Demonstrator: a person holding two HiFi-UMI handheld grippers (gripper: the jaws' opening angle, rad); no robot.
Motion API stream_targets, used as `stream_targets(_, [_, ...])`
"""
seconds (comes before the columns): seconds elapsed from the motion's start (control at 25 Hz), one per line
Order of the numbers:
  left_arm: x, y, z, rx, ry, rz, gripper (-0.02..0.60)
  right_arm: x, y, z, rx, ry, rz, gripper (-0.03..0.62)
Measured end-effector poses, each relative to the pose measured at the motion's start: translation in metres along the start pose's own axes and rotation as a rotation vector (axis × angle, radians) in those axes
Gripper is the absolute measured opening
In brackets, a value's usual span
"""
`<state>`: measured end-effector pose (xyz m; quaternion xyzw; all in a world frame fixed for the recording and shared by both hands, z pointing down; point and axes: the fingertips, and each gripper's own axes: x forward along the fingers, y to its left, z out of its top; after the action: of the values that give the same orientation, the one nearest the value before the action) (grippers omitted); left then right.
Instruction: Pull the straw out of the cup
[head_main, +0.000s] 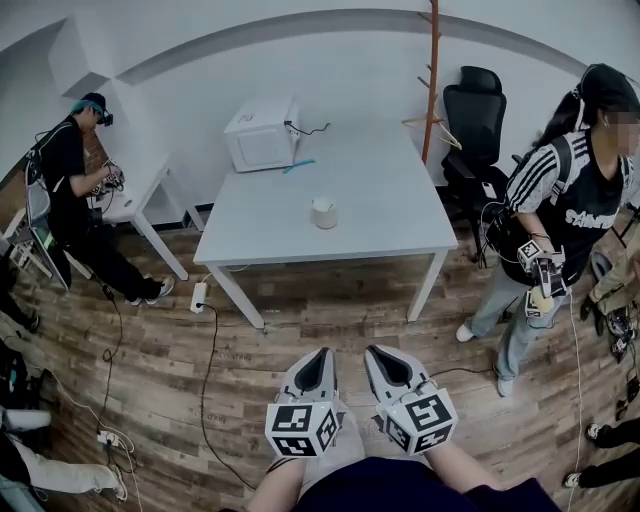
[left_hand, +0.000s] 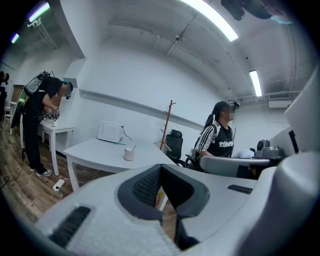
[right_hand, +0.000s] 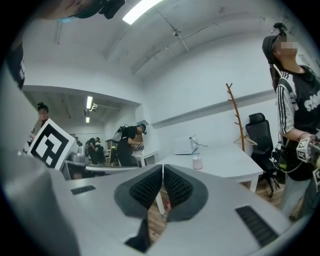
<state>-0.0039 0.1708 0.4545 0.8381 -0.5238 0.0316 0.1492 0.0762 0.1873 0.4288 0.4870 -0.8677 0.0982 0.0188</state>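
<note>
White table (head_main: 380, 200) fills 12 o'clock, well apart from both tools. Microwave (head_main: 262, 133) at table's 11 o'clock corner. Left gripper (head_main: 323, 352) and right gripper (head_main: 374, 350) side by side at 6 o'clock, jaws pressed together, empty, aimed tableward; likely carried in for approach. Cup (head_main: 324, 212) mid-table. Straw (left_hand: 134, 147) leans from rim, untouched; jaws must part before pinch.

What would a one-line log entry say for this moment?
left gripper: shut, empty | right gripper: shut, empty | cup: on table, far ahead, untouched | straw: in cup
</note>
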Motion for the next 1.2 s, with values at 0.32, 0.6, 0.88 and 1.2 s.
stream_targets(0.32, [0.046, 0.035, 0.015, -0.012, 0.015, -0.014, 0.017, 0.054, -0.014, 0.008, -0.013, 0.012, 0.002, 0.031])
stream_targets(0.6, [0.081, 0.062, 0.027, -0.024, 0.046, -0.042, 0.017, 0.098, -0.025, 0.020, -0.031, 0.018, 0.002, 0.031])
stream_targets(0.88, [0.121, 0.095, 0.048, -0.030, 0.052, -0.048, 0.017, 0.145, -0.045, 0.037, -0.022, 0.021, -0.016, 0.031])
stream_targets(1.2, [0.164, 0.135, 0.073, -0.014, 0.061, -0.052, 0.017, 0.205, -0.059, 0.056, -0.017, 0.016, -0.007, 0.031])
